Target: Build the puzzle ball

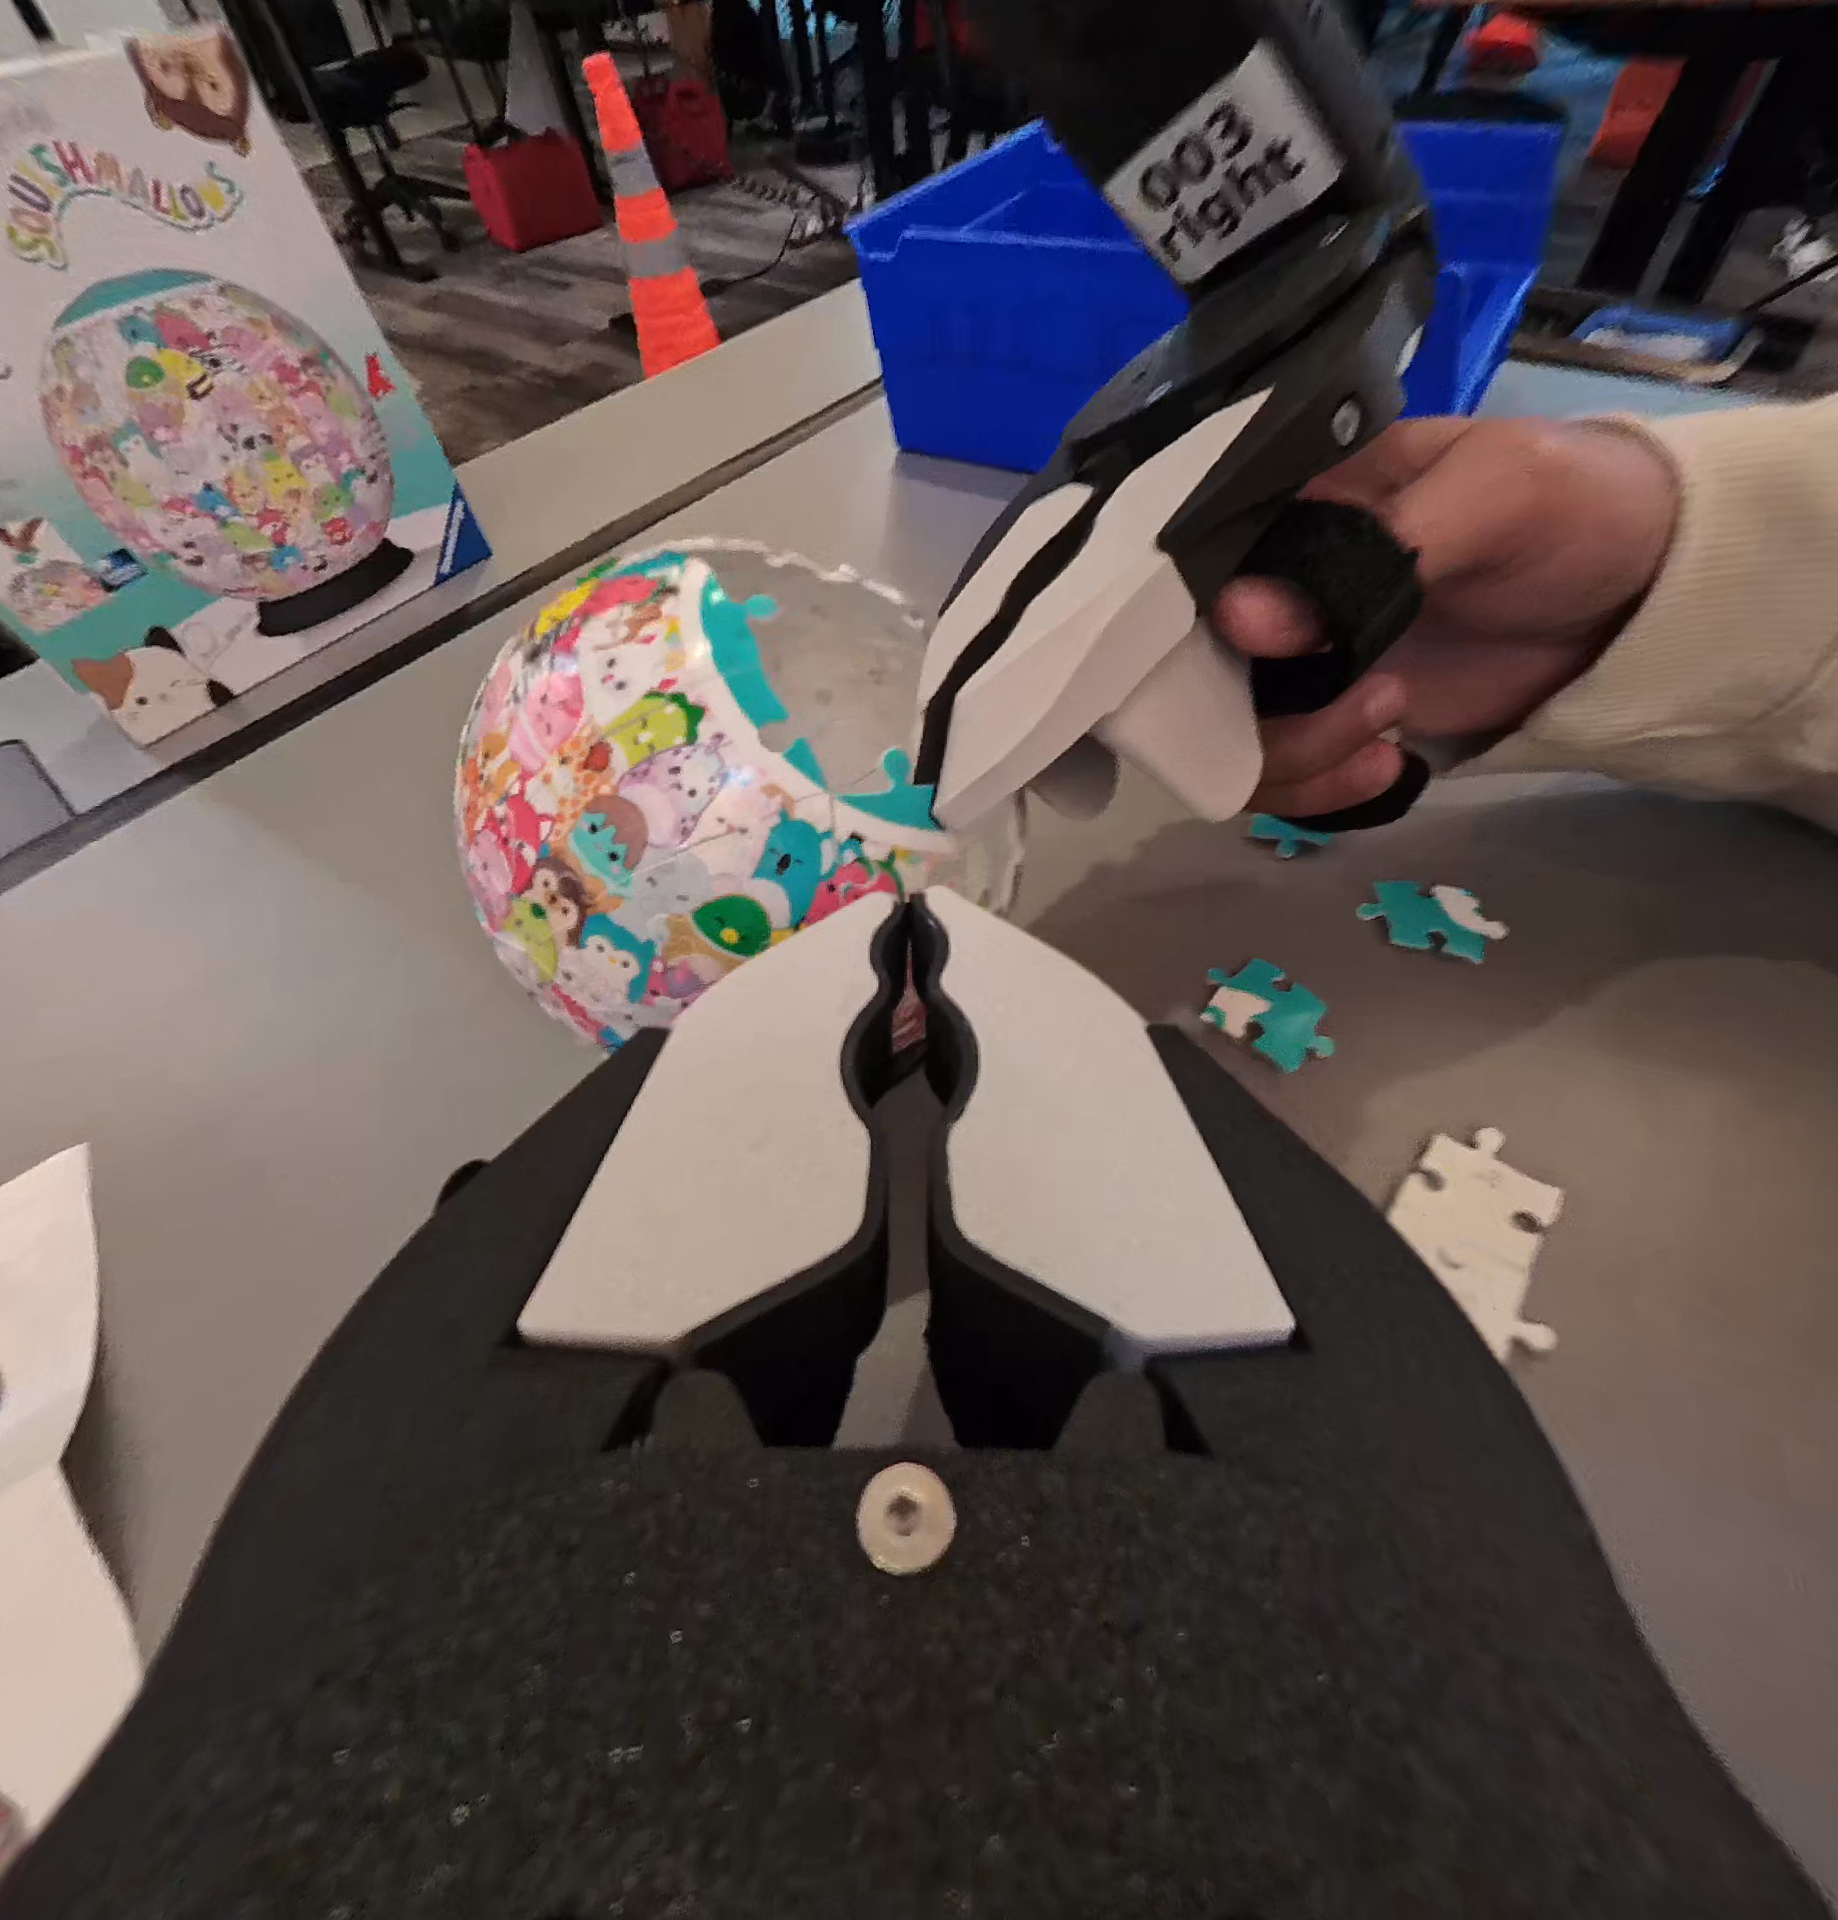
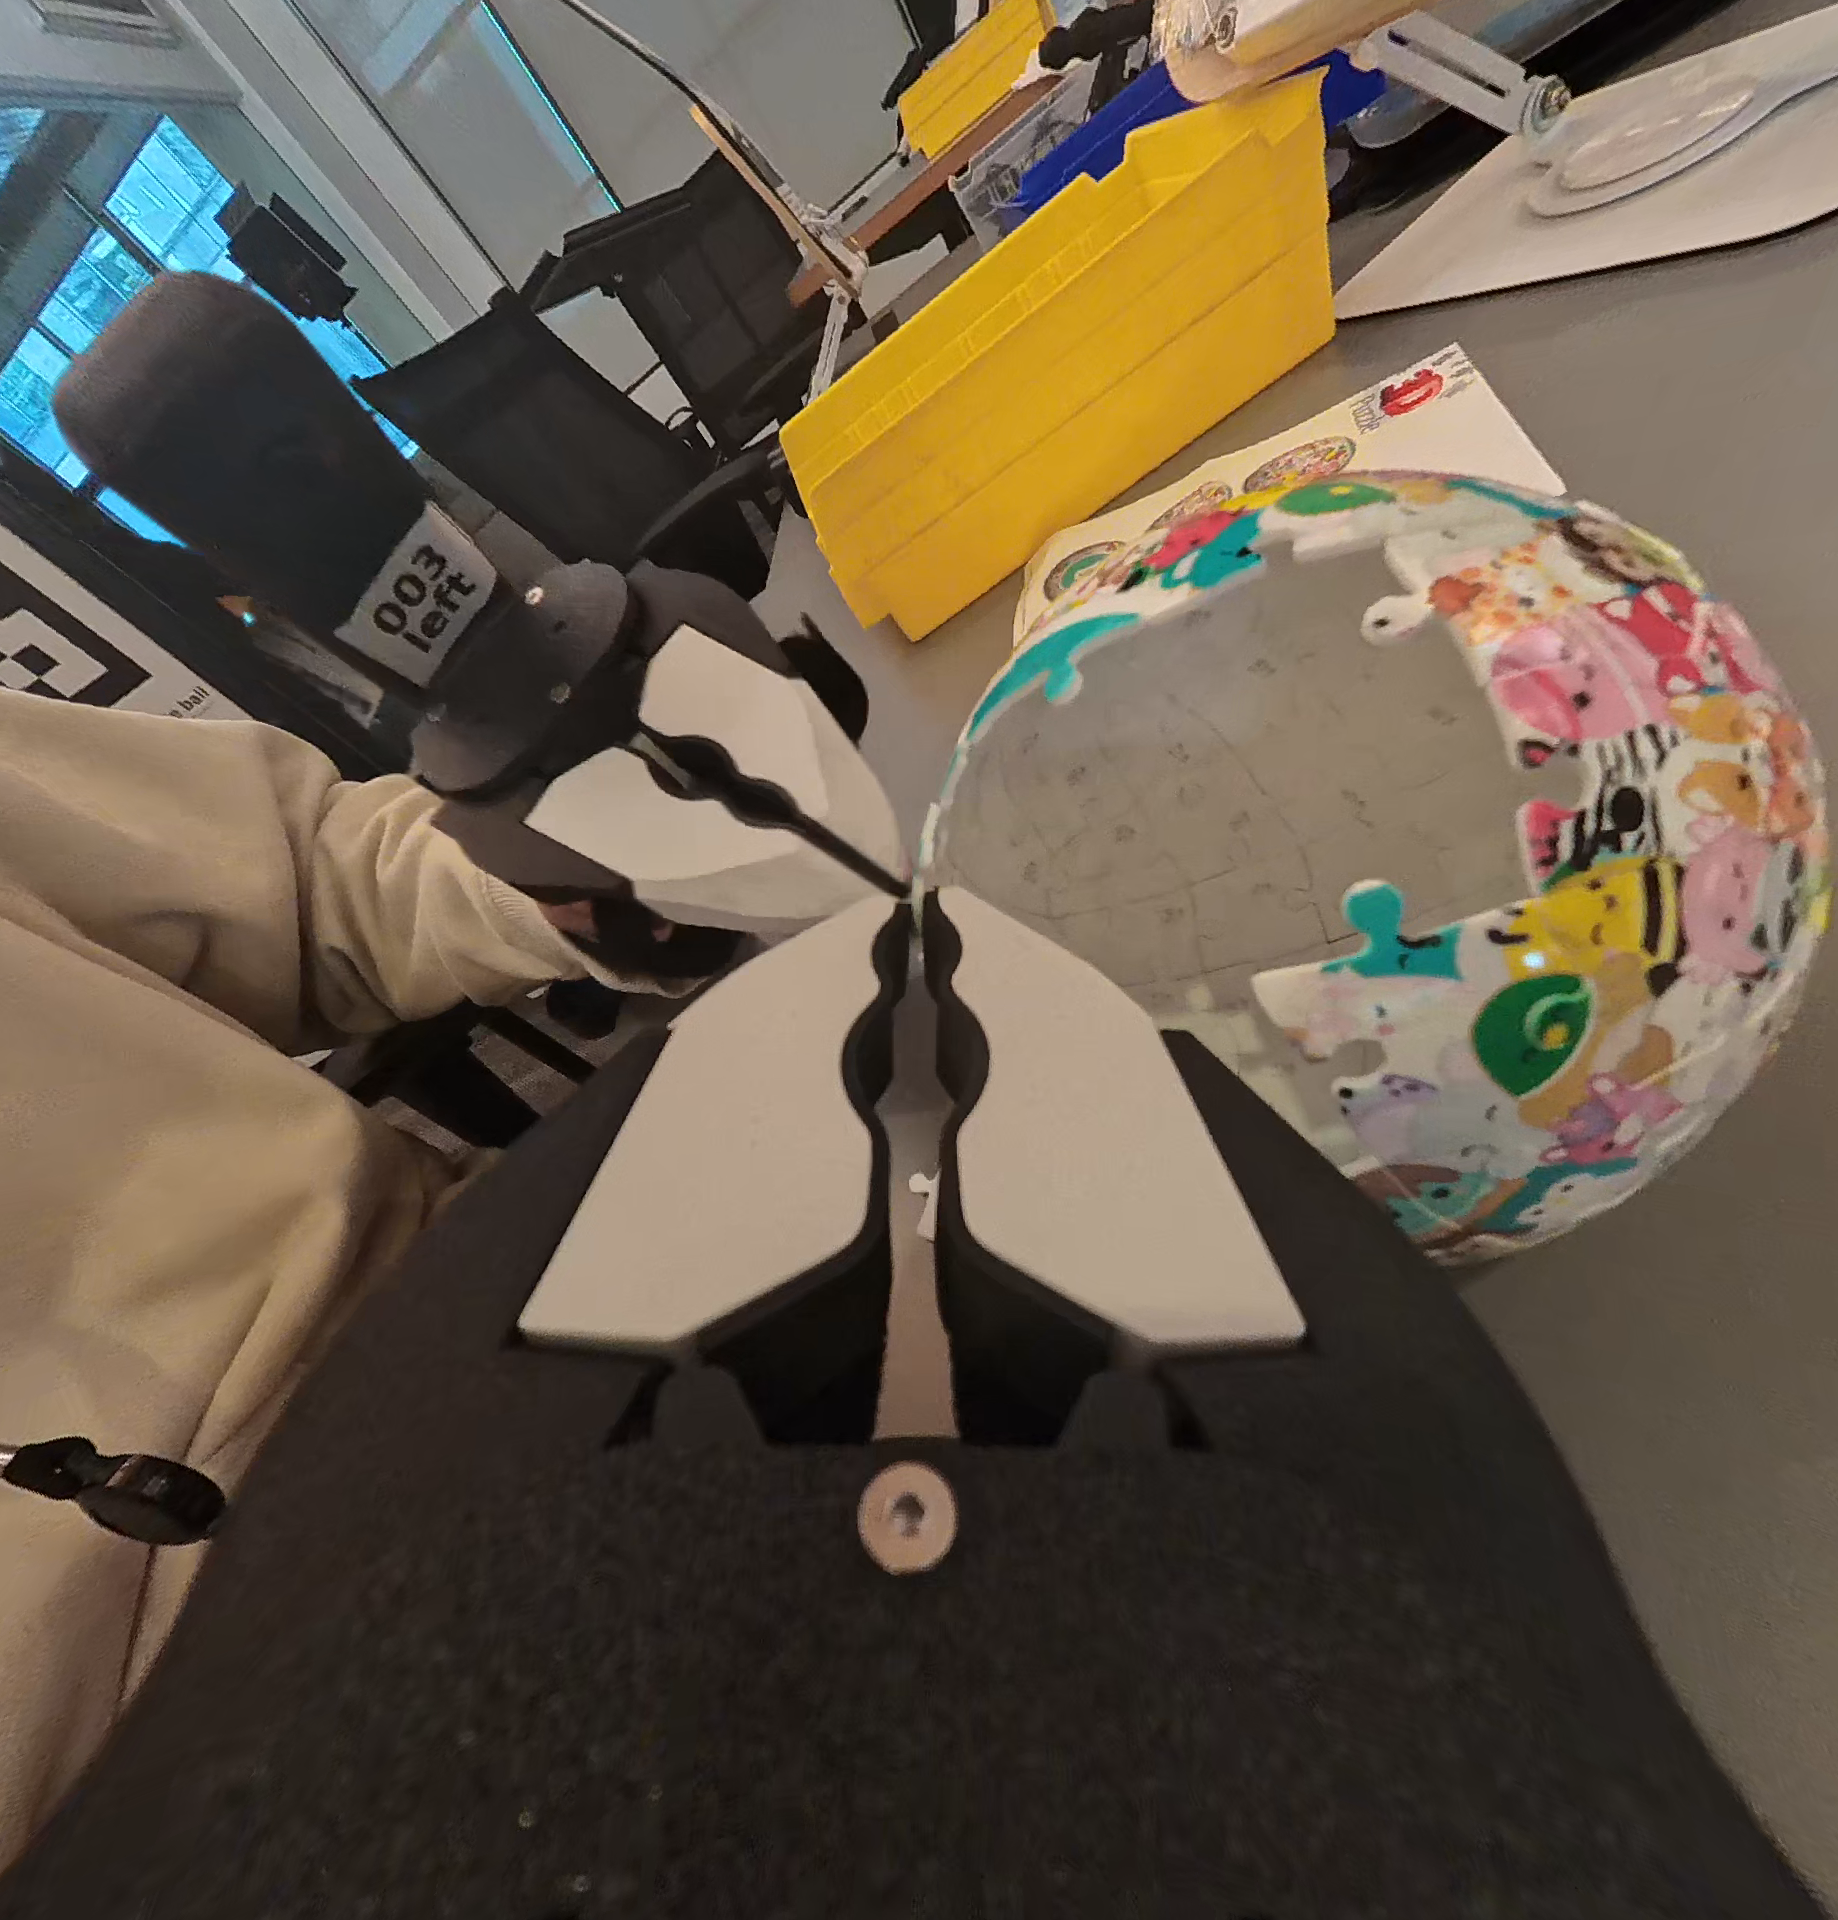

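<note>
A partly built puzzle ball (image 1: 676, 790), printed with bright cartoon animals, rests on a grey table (image 1: 219, 987) at the centre of the left wrist view. Its open hole, edged in teal, faces up and toward 2 o'clock, showing the grey inside. The left gripper (image 1: 907, 906) has its jaws pressed almost together on the ball's rim at the near edge of the hole. The right gripper (image 1: 936, 805), held in a hand (image 1: 1497, 613), reaches in from 2 o'clock, jaws pinching a teal puzzle piece (image 1: 889, 795) at that same rim. Loose teal pieces (image 1: 1273, 1013) lie at 3 o'clock. The puzzle box (image 1: 198, 416) stands at 10 o'clock, a blue bin (image 1: 998, 312) at 12.
</note>
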Action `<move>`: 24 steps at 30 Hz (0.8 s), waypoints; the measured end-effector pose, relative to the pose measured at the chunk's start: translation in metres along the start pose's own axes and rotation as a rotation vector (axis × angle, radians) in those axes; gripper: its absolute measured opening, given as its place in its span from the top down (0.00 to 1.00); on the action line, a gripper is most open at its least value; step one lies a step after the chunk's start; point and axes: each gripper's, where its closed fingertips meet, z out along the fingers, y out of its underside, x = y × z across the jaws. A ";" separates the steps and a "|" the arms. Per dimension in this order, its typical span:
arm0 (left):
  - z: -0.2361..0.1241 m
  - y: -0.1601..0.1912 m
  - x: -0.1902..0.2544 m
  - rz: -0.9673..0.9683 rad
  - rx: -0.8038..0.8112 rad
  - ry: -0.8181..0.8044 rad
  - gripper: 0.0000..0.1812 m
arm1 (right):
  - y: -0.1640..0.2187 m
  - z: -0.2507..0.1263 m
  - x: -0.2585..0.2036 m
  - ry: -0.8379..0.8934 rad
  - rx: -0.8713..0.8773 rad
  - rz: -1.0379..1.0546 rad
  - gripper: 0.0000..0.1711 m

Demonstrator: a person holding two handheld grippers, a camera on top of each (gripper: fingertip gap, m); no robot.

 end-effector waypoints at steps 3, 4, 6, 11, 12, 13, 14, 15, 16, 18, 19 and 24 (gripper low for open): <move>0.004 0.003 0.001 -0.021 -0.009 0.019 1.00 | -0.001 0.000 0.002 0.010 0.008 0.000 0.99; 0.003 0.000 0.001 -0.021 0.003 0.020 1.00 | -0.001 0.000 0.002 0.012 0.006 0.000 0.99; 0.002 -0.005 0.004 -0.004 0.022 0.023 1.00 | -0.001 0.000 0.002 0.019 0.003 -0.011 0.99; 0.007 0.000 -0.001 0.008 -0.010 0.002 1.00 | -0.002 -0.001 0.005 0.034 0.009 -0.012 0.99; 0.006 -0.003 0.000 0.005 0.005 0.011 1.00 | -0.002 -0.001 0.005 0.031 0.009 -0.007 0.98; 0.004 -0.006 0.003 0.006 0.020 0.021 1.00 | -0.002 -0.001 0.005 0.031 0.010 -0.007 0.98; 0.004 -0.007 0.004 0.013 0.024 0.024 1.00 | -0.002 -0.001 0.005 0.032 0.010 -0.010 0.98; 0.005 -0.005 0.005 0.023 0.019 0.020 1.00 | -0.002 -0.001 0.005 0.033 0.011 -0.012 0.98; 0.007 -0.002 0.004 0.031 0.005 0.013 1.00 | -0.002 -0.001 0.005 0.032 0.011 -0.012 0.98; 0.010 0.004 0.002 0.027 -0.026 0.002 1.00 | -0.003 -0.001 0.006 0.038 0.015 -0.005 0.98; 0.010 0.003 0.005 0.021 -0.018 0.019 1.00 | -0.003 -0.001 0.007 0.037 0.017 -0.003 0.98; 0.014 0.007 0.003 0.076 -0.047 -0.027 1.00 | -0.002 -0.001 0.008 0.046 0.017 -0.003 0.98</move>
